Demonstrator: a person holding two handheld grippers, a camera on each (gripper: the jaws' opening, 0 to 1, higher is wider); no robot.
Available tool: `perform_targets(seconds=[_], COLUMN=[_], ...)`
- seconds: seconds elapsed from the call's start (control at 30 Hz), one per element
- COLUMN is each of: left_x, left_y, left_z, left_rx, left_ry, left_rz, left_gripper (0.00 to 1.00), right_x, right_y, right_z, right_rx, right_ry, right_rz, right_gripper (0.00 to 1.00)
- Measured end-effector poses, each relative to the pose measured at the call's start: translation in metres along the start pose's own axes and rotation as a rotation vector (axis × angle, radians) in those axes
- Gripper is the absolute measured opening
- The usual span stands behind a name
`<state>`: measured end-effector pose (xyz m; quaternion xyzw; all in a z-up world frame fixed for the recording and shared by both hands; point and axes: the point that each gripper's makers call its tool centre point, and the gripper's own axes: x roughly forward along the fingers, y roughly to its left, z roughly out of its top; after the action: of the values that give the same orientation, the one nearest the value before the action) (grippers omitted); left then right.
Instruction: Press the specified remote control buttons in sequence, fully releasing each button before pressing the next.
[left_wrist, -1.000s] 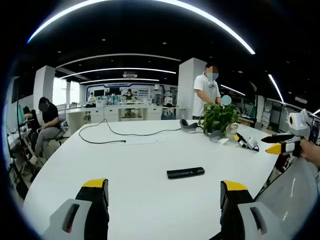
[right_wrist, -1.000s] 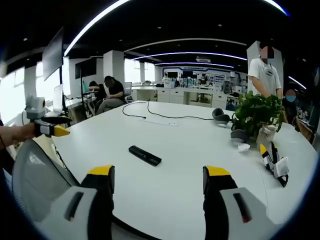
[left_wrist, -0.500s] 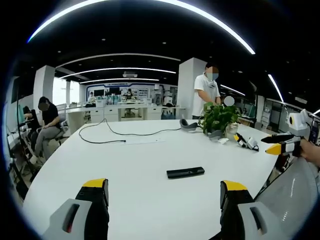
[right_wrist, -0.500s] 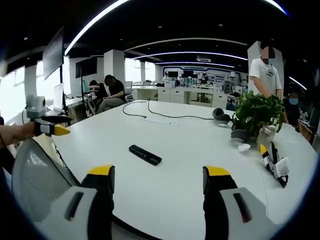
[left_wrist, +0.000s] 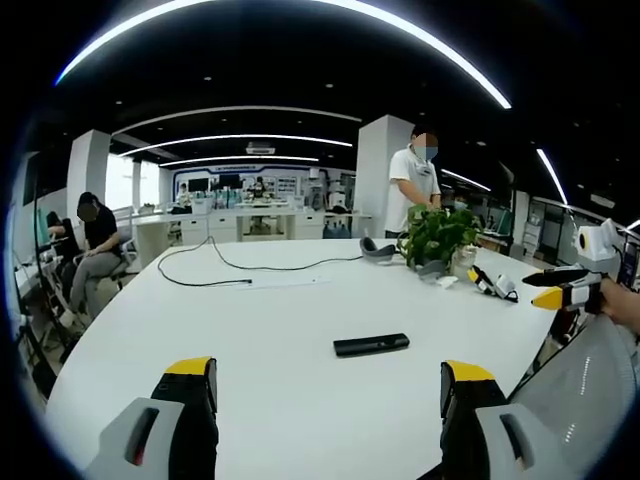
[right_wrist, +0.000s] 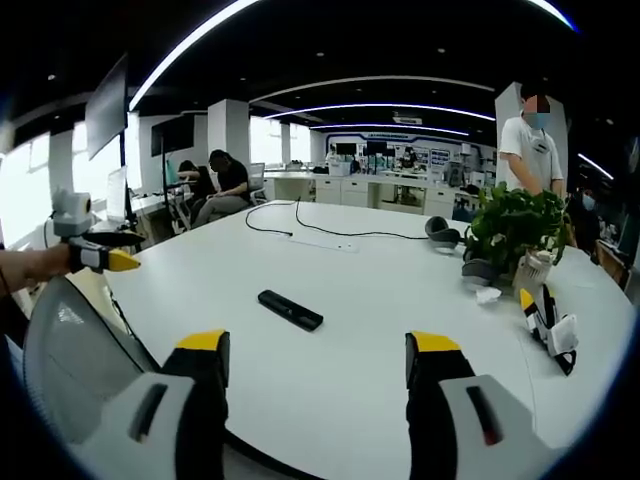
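A slim black remote control (left_wrist: 371, 345) lies flat on the big white table (left_wrist: 280, 320); in the right gripper view the remote (right_wrist: 290, 310) sits left of centre on the table (right_wrist: 400, 320). My left gripper (left_wrist: 325, 385) is open, held well short of the remote with nothing between its yellow-tipped jaws. My right gripper (right_wrist: 318, 365) is open too, also back from the remote. At the right edge of the left gripper view the right gripper (left_wrist: 562, 287) shows in a hand. The left gripper (right_wrist: 95, 252) shows at the left of the right gripper view.
A potted green plant (left_wrist: 436, 238) stands at the table's far side, with headphones (left_wrist: 376, 250) and a spare yellow-tipped gripper (right_wrist: 548, 325) near it. A black cable (left_wrist: 240, 270) trails across the table. A mesh chair back (right_wrist: 75, 370) is close by. People sit and stand behind.
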<state>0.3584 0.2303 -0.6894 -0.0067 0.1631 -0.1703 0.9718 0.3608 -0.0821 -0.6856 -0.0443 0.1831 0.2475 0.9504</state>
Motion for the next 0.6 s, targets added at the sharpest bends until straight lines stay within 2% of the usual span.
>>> perform_targets(seconds=[0.6], left_x=[0.001], left_y=[-0.0017], left_z=[-0.0026], left_rx=[0.009], left_ry=[0.015], left_rz=[-0.005], left_gripper=[0.96], right_x=[-0.0003], right_y=[-0.0011], right_z=[0.001], right_rx=[0.005], right_ry=[-0.008], right_rz=[-0.003], right_gripper=[0.74])
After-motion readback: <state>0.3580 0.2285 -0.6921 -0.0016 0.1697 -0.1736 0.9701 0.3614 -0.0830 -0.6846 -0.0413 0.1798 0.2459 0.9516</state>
